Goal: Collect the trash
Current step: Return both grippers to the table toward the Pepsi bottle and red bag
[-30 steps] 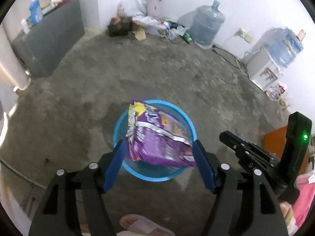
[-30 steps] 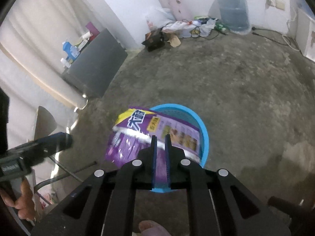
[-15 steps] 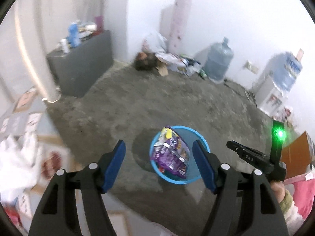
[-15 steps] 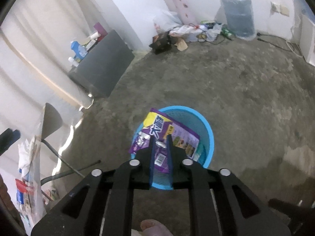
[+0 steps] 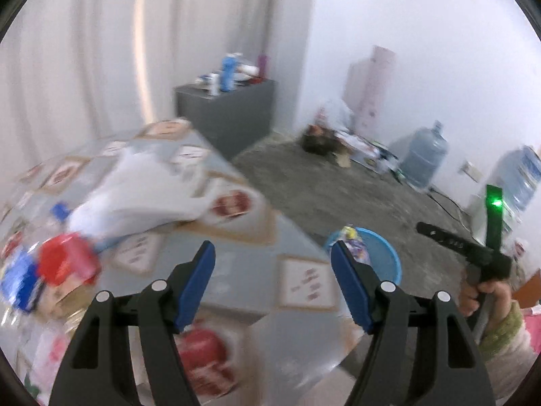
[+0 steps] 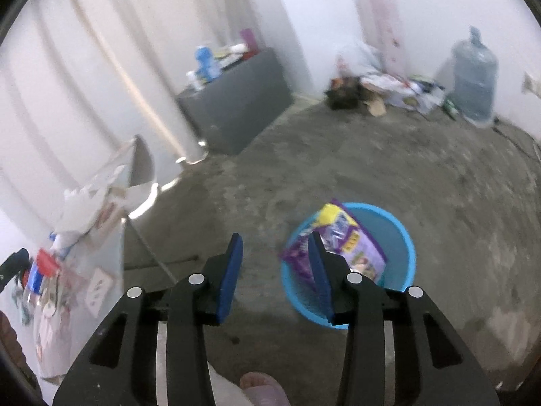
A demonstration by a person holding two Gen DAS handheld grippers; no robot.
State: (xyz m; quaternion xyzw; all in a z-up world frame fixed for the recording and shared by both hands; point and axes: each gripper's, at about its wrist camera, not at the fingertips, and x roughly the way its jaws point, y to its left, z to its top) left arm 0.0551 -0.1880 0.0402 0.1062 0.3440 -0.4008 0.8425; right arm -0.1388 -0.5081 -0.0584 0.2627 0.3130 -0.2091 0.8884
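A blue bin (image 6: pixel 399 237) stands on the concrete floor with a purple snack bag (image 6: pixel 358 250) sticking out of it. My right gripper (image 6: pixel 275 247) hangs above the floor just left of the bin, its jaws opening with nothing between them. The bin (image 5: pixel 385 253) and the bag's top (image 5: pixel 351 237) peek out beyond the table edge in the left wrist view. My left gripper (image 5: pixel 272 257) is open and empty above a patterned tablecloth (image 5: pixel 236 257). On that table lie a white plastic bag (image 5: pixel 142 196) and red and blue blurred items (image 5: pixel 64 264).
A grey cabinet (image 6: pixel 236 101) with bottles on top stands by the curtain. A water jug (image 6: pixel 473 81) and a pile of clutter (image 6: pixel 372 88) sit along the far wall. The table's corner (image 6: pixel 84 237) is at left. A slippered foot (image 6: pixel 263 389) is below the right gripper.
My right gripper let go of the purple bag, which now rests in the bin, and its jaws have spread. My left gripper swung left and up from over the bin to over the table.
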